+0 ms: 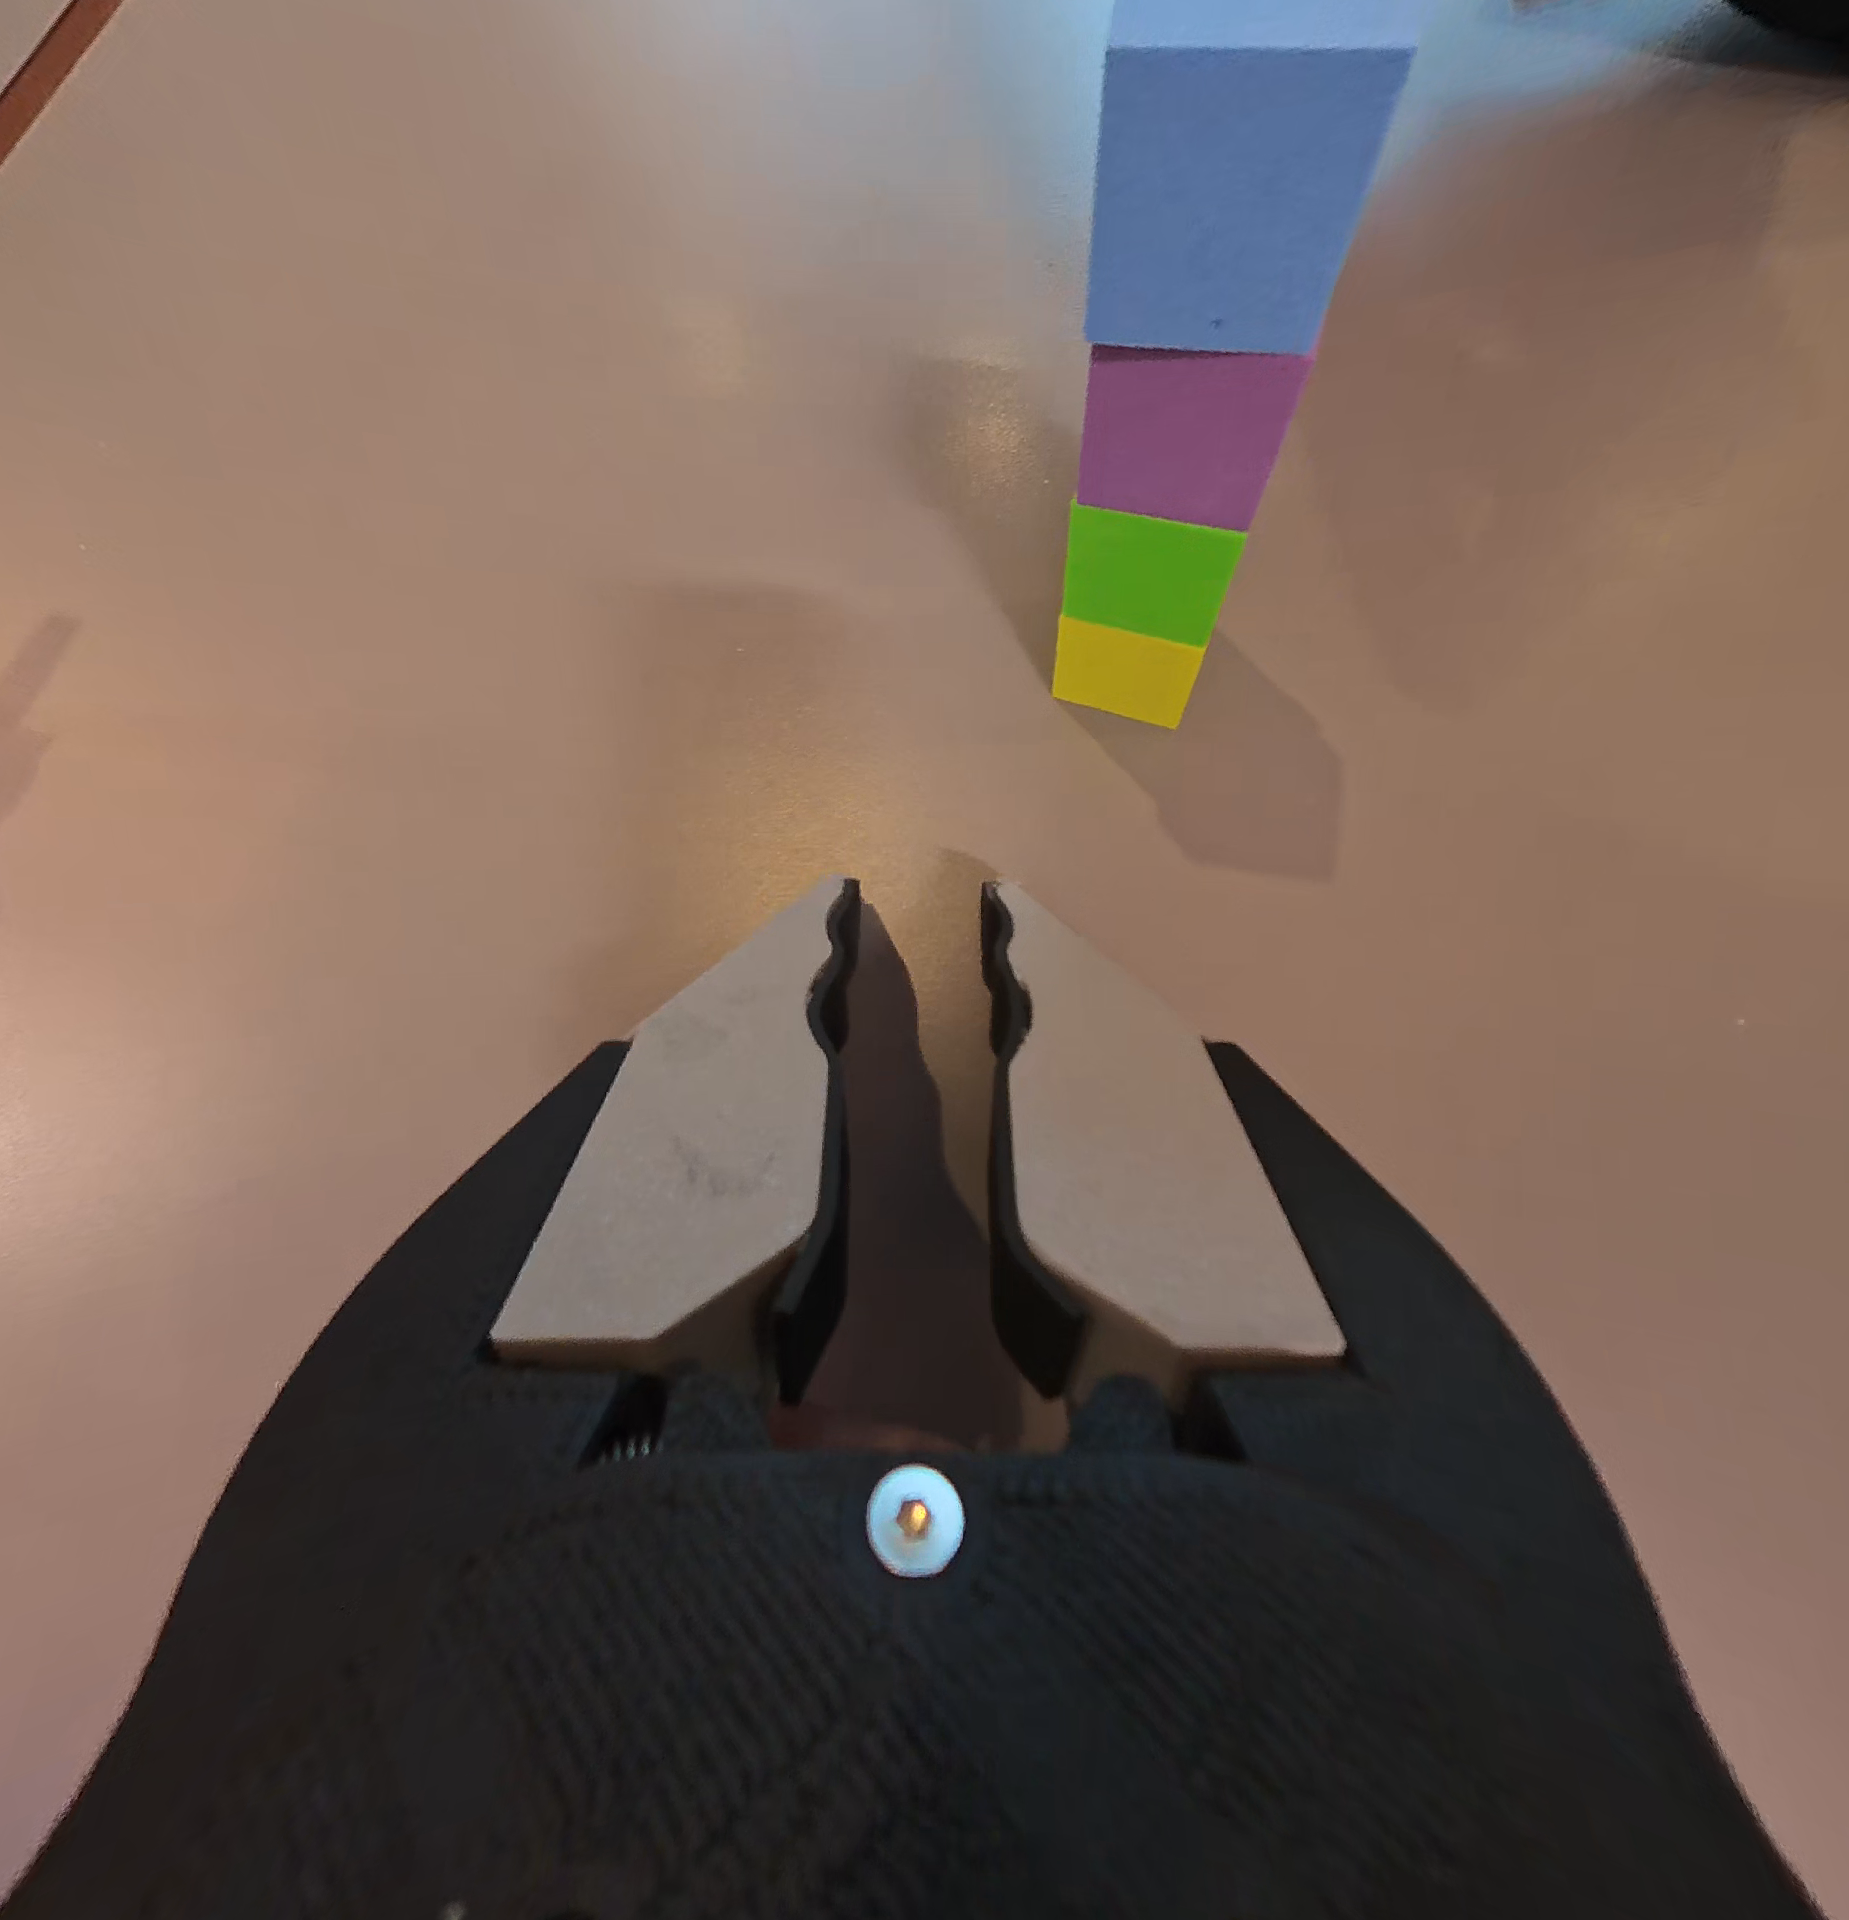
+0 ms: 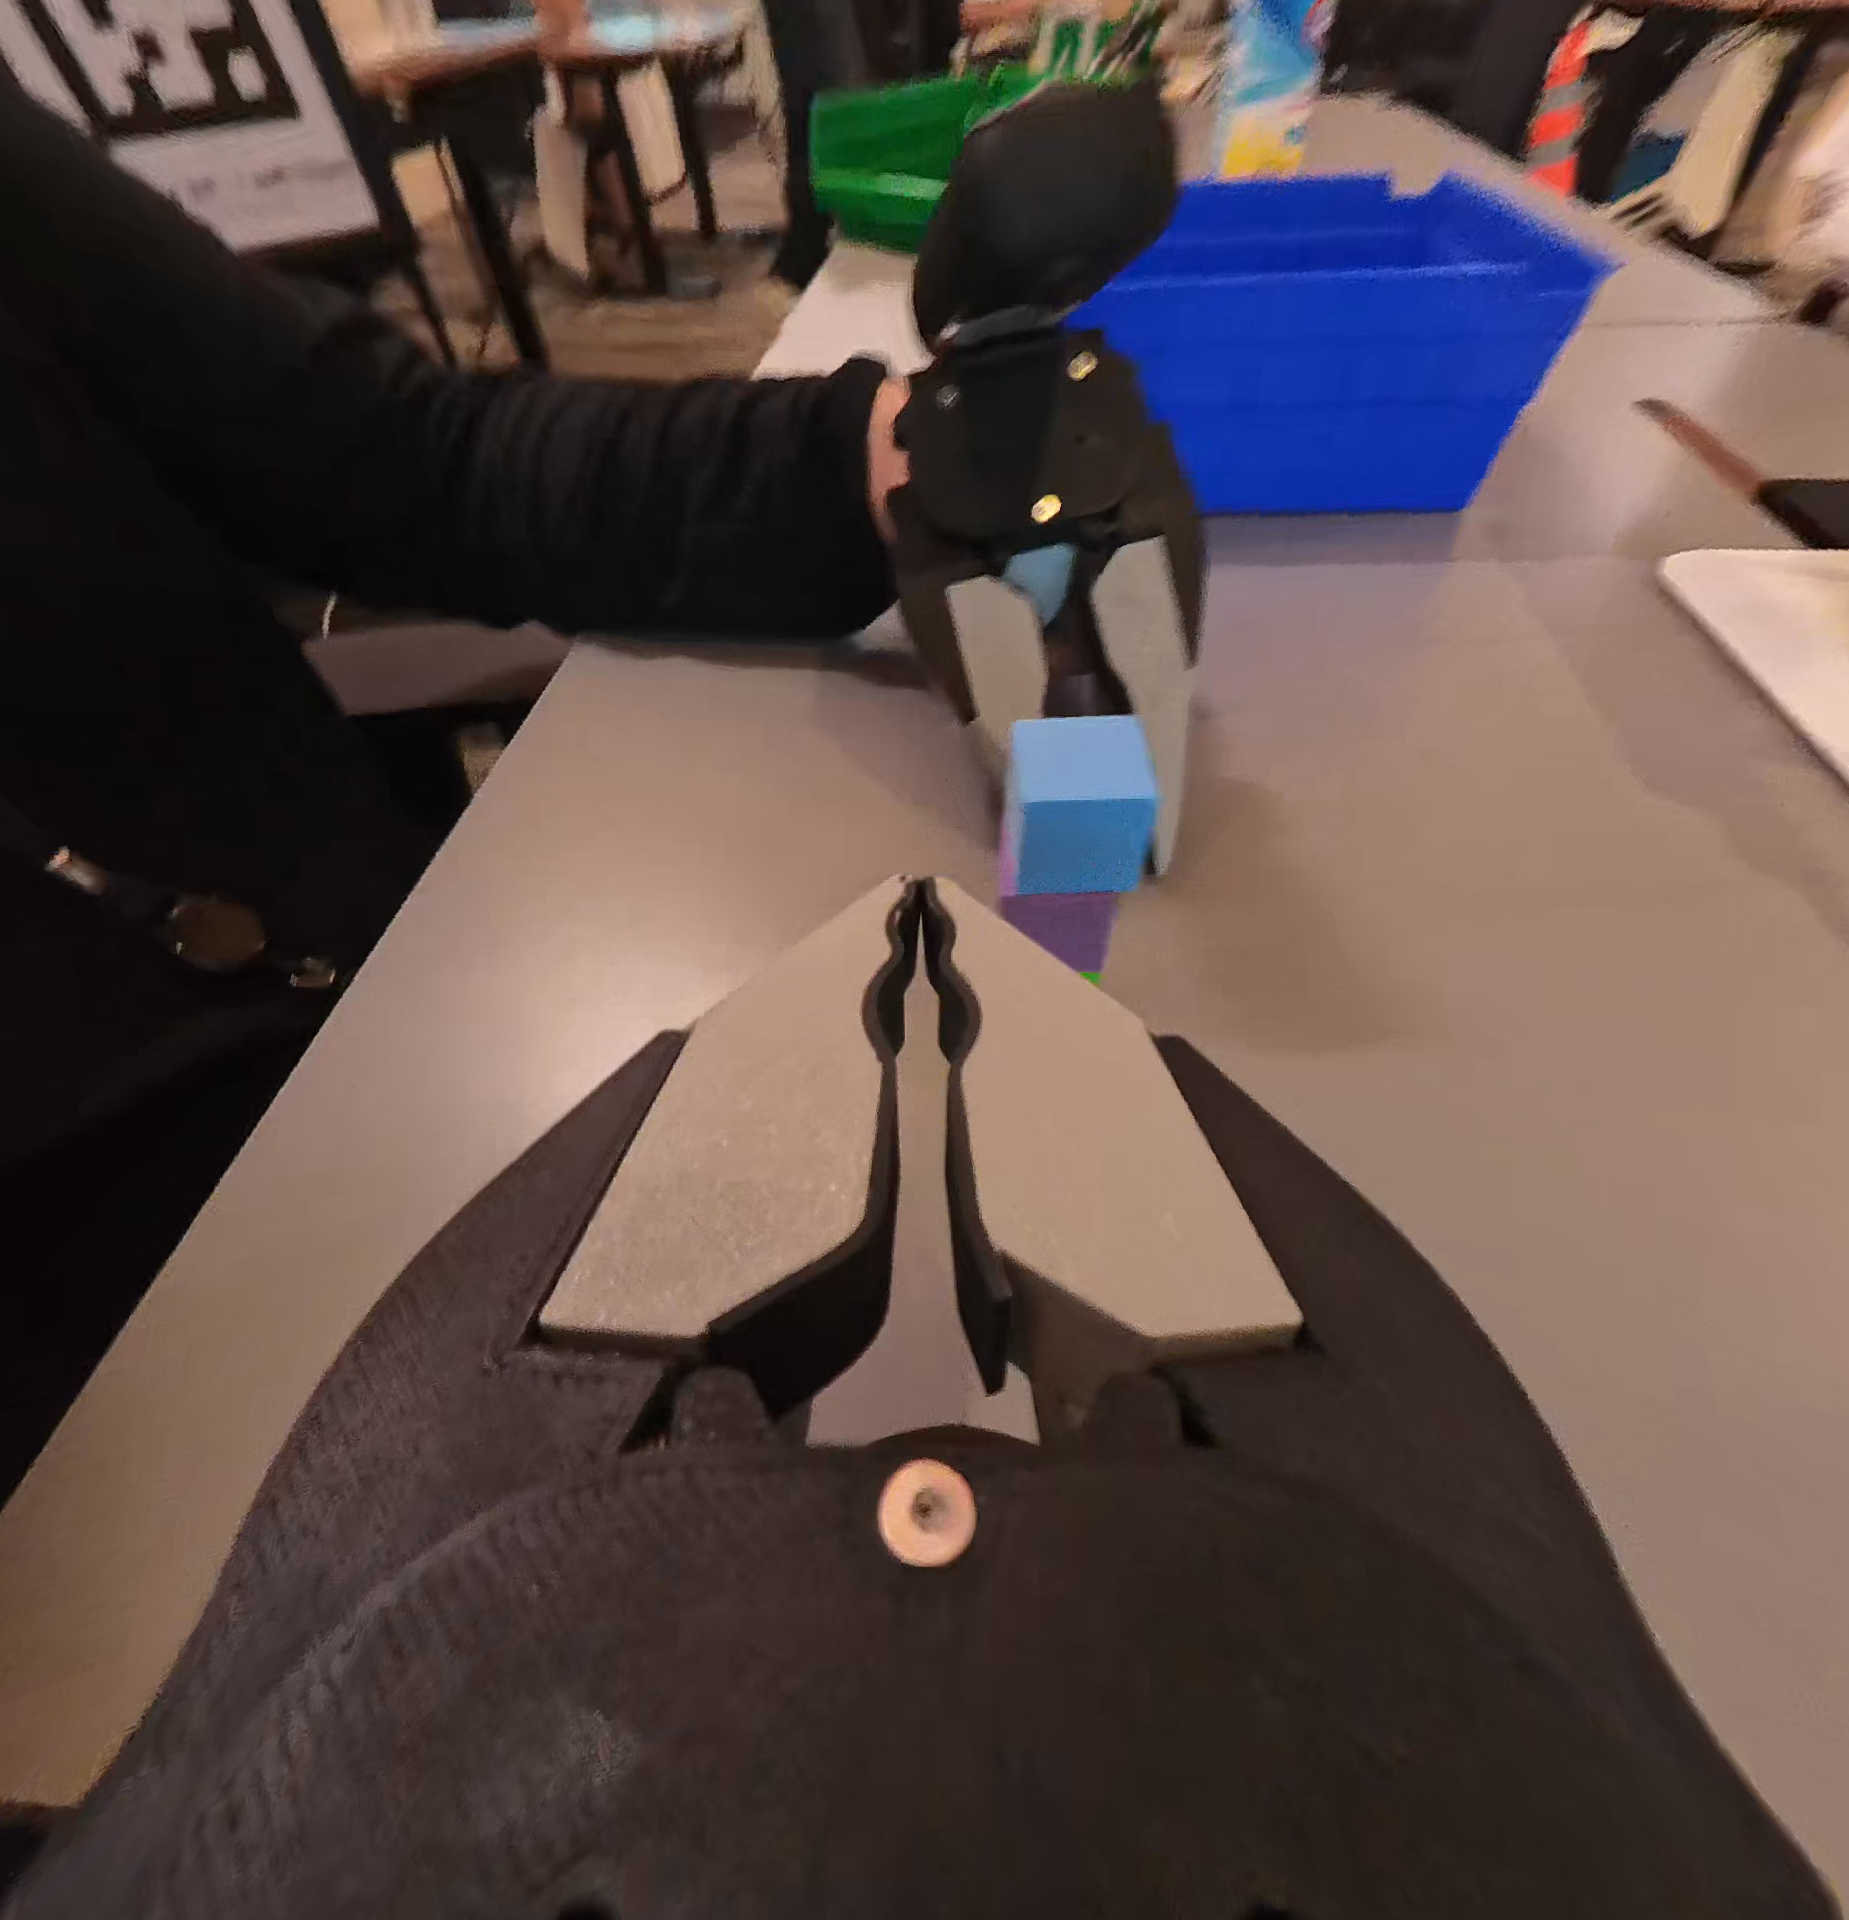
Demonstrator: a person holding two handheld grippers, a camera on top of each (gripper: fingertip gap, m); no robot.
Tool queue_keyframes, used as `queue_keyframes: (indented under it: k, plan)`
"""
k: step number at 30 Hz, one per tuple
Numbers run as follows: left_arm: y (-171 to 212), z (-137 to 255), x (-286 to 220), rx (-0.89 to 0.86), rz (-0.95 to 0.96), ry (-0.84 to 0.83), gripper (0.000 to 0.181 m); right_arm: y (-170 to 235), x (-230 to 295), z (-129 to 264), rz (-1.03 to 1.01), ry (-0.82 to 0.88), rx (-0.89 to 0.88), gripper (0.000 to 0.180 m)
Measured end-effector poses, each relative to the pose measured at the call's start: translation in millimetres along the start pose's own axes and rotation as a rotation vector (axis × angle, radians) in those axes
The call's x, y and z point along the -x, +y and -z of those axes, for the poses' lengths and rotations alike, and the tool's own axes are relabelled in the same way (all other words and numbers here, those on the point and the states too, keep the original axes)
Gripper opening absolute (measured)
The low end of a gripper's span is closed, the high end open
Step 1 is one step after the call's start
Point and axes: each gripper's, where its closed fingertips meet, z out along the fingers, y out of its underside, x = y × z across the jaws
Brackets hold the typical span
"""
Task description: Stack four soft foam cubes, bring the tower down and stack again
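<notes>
tower: blue cube (image 1: 1237, 197) on purple cube (image 1: 1185, 436) on green cube (image 1: 1148, 571) on yellow cube (image 1: 1126, 672), upper right of left wrist frame, standing on table (image 1: 380, 520) | left tongs (image 1: 920, 894): slightly parted, empty, lower centre | right tongs (image 2: 918, 885): tips touching, empty | blue bin (image 2: 1346, 343): upper right, behind tower

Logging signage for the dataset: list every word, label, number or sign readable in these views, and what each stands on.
White board, background left: black-and-white square code pattern, no words; the small print beneath it is too blurred to read.
Colourful package behind the blue bin: print too blurred to read.
Blue cube, purple cube, green cube, yellow cube: no writing.
Nothing legible in either view.
</notes>
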Motion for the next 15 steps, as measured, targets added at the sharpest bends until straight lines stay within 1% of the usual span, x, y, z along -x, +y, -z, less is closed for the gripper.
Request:
queue_keyframes:
  k: [3,6,7,10,11,13,15]
  plan:
    - [0.3,-0.1,0.0,0.001,0.010,0.004,0.021,13.3,17.5,-20.7,0.045,-0.060,0.113,0.000]
    - [0.4,-0.1,-0.2,0.001,0.019,0.009,0.021,32.3,20.4,-37.8,0.084,-0.051,0.229,0.000]
    - [0.4,-0.1,-0.2,0.002,0.020,0.010,0.021,38.3,16.3,-42.7,0.092,-0.025,0.261,0.000]
    - [0.4,-0.1,-0.3,0.001,0.019,0.009,0.021,50.7,-6.4,-52.1,0.102,0.102,0.329,0.000]
    - [0.4,-0.1,-0.4,0.001,0.018,0.009,0.021,51.1,-21.3,-52.0,0.107,0.190,0.338,0.000]
    - [0.4,-0.1,-0.6,0.002,0.020,0.010,0.021,43.5,-51.0,-46.3,0.105,0.368,0.308,0.000]
    - [0.4,-0.2,-0.6,0.002,0.023,0.011,0.020,32.0,-64.0,-39.5,0.091,0.446,0.243,0.003]
